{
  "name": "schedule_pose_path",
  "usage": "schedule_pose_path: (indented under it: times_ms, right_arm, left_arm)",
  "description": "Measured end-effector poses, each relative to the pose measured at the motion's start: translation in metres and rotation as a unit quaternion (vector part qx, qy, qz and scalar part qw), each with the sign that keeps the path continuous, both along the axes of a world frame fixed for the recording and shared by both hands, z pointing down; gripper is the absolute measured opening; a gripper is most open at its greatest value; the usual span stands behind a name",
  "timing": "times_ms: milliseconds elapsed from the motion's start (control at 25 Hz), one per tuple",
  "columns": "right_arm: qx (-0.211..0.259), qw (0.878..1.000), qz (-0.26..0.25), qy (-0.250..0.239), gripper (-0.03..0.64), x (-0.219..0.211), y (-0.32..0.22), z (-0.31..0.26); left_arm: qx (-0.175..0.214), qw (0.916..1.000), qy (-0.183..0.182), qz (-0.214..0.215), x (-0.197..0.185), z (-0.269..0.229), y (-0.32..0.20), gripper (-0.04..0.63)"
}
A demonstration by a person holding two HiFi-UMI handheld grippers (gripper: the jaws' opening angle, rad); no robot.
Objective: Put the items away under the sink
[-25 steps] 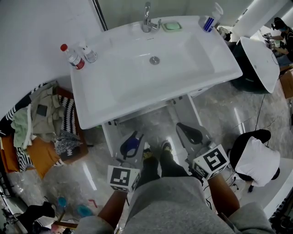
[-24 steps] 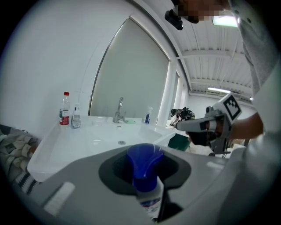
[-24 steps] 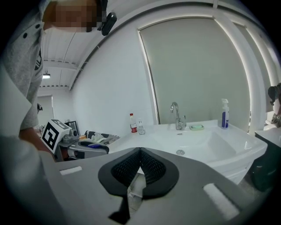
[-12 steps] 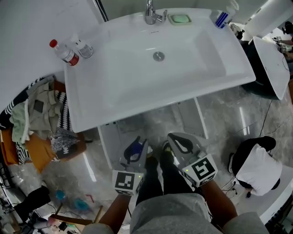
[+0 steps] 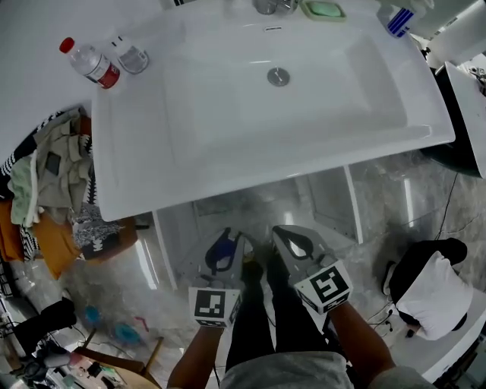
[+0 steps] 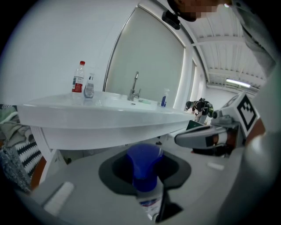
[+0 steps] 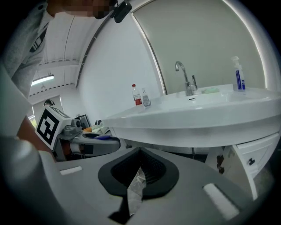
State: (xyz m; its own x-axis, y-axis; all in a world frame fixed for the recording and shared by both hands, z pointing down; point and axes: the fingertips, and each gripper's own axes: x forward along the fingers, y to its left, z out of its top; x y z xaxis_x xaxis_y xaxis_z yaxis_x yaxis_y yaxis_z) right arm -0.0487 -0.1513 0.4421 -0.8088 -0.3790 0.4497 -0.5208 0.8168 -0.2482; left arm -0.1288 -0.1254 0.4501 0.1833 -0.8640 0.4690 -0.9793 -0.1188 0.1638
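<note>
Landmark: white sink (image 5: 137, 175), seen from above, basin bare around its drain (image 5: 278, 76). On the sink's back left corner: red-capped water bottle (image 5: 89, 62), with a small clear bottle (image 5: 130, 55) just beside it. At the sink's back edge, centre: faucet (image 7: 186, 81), and a green soap dish (image 5: 323, 9) close on its right. On the sink's back right corner: spray bottle (image 5: 399, 19) with blue label. Beneath the sink: white cabinet (image 5: 171, 235), with white panels either side of an open middle. On the floor left of the sink: laundry pile (image 5: 45, 182) of mixed cloth, some of it striped. Left gripper (image 5: 222, 245): before and below the sink's front edge, in front of the cabinet, pointing toward it. Its fingers (image 6: 79, 184) are narrowly parted and closed on a blue-capped bottle (image 6: 144, 165), cap foremost, with the labelled body clamped behind. Right gripper (image 5: 296, 241): just beside the left one, likewise below the sink's front edge. Its fingers (image 7: 210, 184) are drawn almost together, pinching a thin crinkled strip (image 7: 136, 186), silvery white, whose kind cannot be told. Both held items are outside the cabinet, level with its opening. Person's legs (image 5: 266, 319) in dark trousers: behind the two grippers, on the side away from the sink.
</note>
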Motion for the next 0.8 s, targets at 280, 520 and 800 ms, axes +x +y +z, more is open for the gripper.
schedule_pose_path:
  times_ms: [280, 520, 800]
  right_arm:
    - [-0.008, 1.0, 0.013, -0.015, -0.002, -0.017, -0.004, 0.07]
    - [0.003, 1.0, 0.012, -0.025, -0.002, -0.035, -0.008, 0.121]
    - [0.029, 0.998, 0.035, -0.041, -0.002, -0.049, -0.04, 0.179]
  left_arm:
    - [0.0, 0.9996, -0.005, -0.026, -0.015, 0.067, -0.007, 0.098]
    - [0.008, 0.999, -0.019, -0.039, -0.03, 0.124, -0.009, 0.097]
    - [0.034, 0.9969, -0.045, -0.056, -0.049, 0.177, -0.04, 0.097]
